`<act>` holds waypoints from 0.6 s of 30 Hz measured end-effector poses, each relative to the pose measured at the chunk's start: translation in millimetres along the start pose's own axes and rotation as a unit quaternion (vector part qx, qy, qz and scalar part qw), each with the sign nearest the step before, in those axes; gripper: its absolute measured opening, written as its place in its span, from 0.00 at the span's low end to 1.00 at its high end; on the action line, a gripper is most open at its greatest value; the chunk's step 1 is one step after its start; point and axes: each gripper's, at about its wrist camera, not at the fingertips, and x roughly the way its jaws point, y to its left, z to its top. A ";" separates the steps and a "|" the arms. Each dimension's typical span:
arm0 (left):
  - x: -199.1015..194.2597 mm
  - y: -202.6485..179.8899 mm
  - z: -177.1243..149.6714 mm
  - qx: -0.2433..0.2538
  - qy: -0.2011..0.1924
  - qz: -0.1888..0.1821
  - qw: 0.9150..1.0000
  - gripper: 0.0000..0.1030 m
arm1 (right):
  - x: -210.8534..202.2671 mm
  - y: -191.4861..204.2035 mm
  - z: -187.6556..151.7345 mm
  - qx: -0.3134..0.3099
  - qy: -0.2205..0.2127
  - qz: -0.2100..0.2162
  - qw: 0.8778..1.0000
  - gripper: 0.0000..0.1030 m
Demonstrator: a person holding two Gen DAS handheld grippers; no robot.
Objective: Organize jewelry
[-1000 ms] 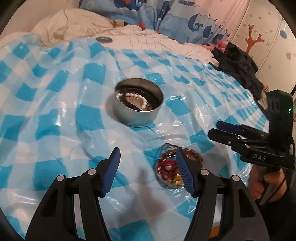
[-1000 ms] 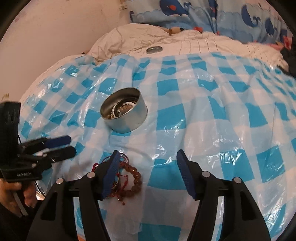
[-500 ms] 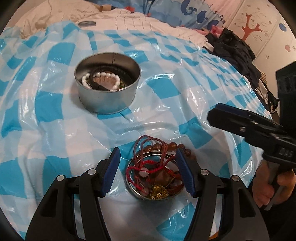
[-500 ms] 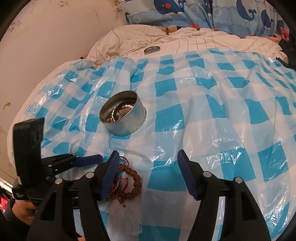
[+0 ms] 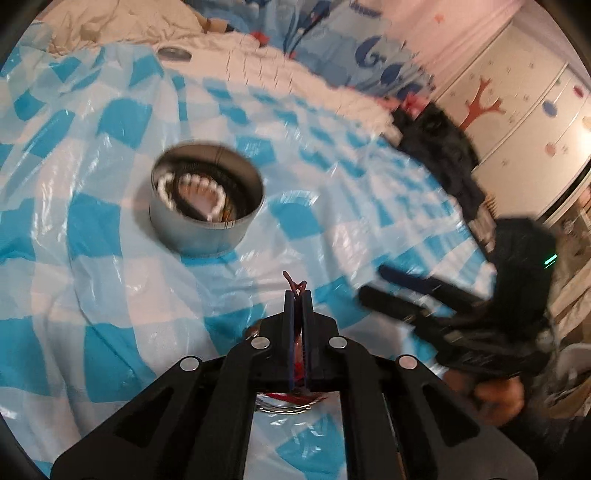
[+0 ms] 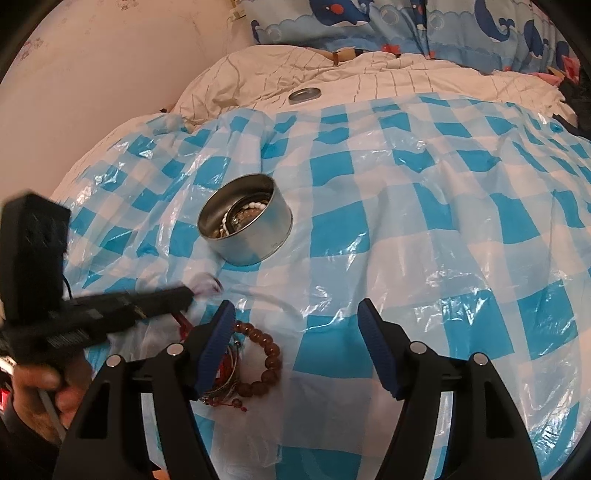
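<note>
A round metal tin [image 5: 207, 206] stands on the blue-and-white checked plastic sheet [image 5: 92, 229]; it holds a white bead bracelet [image 5: 192, 192] and dark bands, and it also shows in the right wrist view [image 6: 245, 229]. My left gripper [image 5: 297, 295] is shut on a red cord bracelet [image 5: 294, 285] and holds it above the sheet, near side of the tin. A pile of jewelry with a brown bead bracelet [image 6: 267, 360] lies by my right gripper's left finger. My right gripper [image 6: 297, 321] is open and empty over the sheet.
A small metal lid [image 6: 304, 95] lies on the cream quilt [image 6: 332, 74] behind the sheet. Whale-print bedding [image 6: 369, 18] is at the back. Dark clothes [image 5: 439, 147] lie at the sheet's right edge, with a white cabinet [image 5: 517, 92] beyond.
My left gripper has closed on the red cord bracelet from the pile and lifted it toward the tin. My right gripper has stayed open in about the same place.
</note>
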 end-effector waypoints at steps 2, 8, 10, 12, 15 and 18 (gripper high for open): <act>-10.7 -1.3 4.9 0.001 -0.014 0.000 1.000 0.03 | 3.0 3.3 -1.8 -0.005 0.004 0.004 1.000 0.64; -30.2 6.8 11.9 -0.004 -0.041 0.019 0.999 0.03 | 9.7 22.9 -6.4 -0.036 0.021 0.056 0.998 0.64; -36.2 9.3 14.6 -0.003 -0.050 0.028 0.998 0.03 | 11.1 33.1 -8.9 -0.054 0.026 0.074 0.995 0.64; -42.2 10.9 16.8 -0.004 -0.056 0.030 0.998 0.03 | 11.3 48.5 -14.0 -0.087 0.027 0.091 0.992 0.64; -51.9 13.7 18.0 -0.006 -0.065 0.032 0.997 0.03 | 12.6 69.6 -22.7 -0.132 0.023 0.097 0.986 0.64; -56.1 16.1 19.0 -0.010 -0.070 0.030 0.997 0.03 | 23.1 82.8 -29.4 -0.145 0.025 0.086 0.985 0.64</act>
